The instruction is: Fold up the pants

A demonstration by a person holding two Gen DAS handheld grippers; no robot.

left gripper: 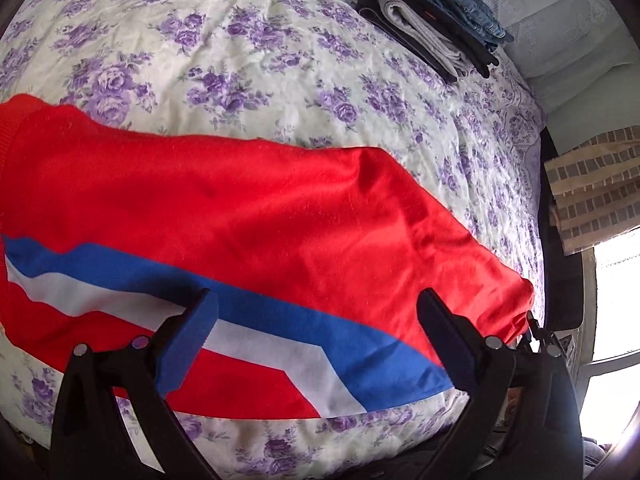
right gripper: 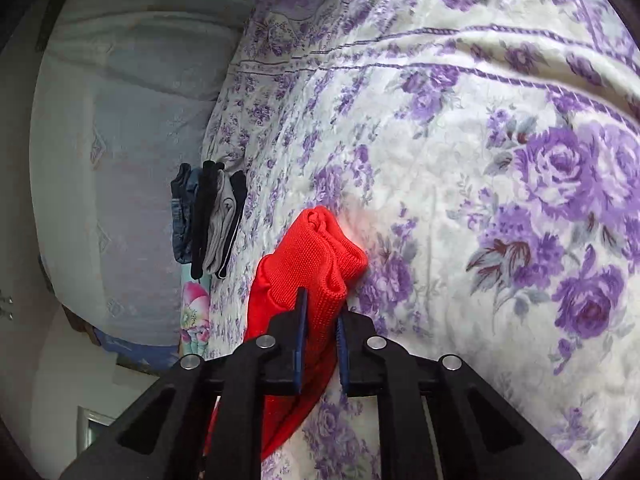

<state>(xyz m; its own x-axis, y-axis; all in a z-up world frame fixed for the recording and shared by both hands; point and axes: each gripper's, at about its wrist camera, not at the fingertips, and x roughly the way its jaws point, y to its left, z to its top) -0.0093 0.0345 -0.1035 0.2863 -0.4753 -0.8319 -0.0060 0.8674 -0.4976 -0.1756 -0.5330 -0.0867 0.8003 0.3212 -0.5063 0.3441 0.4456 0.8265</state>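
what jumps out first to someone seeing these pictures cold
The bright red pants with a blue and white stripe lie across the purple-flowered bedspread. The right gripper pinches their ribbed red end; the left gripper hangs open above them.

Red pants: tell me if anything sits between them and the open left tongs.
Nothing visible does. The left tongs hang open directly over the red pants spread on the bedspread; the folded clothes pile lies far off.
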